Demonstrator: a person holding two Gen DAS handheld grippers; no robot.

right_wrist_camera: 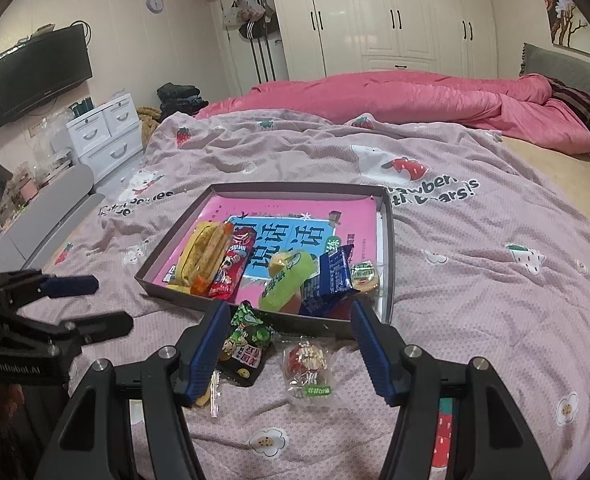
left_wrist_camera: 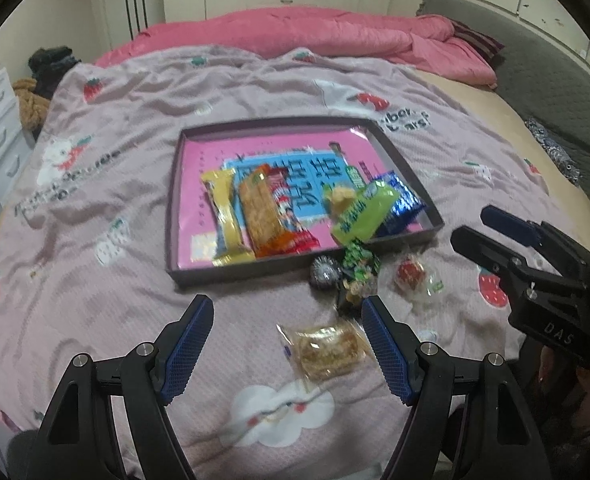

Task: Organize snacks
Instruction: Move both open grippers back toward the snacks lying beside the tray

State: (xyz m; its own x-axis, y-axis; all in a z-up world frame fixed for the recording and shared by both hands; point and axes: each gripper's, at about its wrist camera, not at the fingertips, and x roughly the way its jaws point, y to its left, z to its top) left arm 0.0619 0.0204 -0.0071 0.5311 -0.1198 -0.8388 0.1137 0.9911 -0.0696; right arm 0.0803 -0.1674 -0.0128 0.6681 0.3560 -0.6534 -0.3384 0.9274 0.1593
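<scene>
While left gripper jaws open over clear-wrapped pastry, centre, pinch wrapper; right gripper jaws open, empty.

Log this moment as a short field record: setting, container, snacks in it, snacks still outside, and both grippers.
setting: bed with a pink strawberry-print blanket
container: shallow tray with a pink liner
in tray: yellow bar, orange bar, green pack, blue pack
outside tray: cracker pack, red candy, green-black packet
left gripper: open, empty
right gripper: open, empty
</scene>
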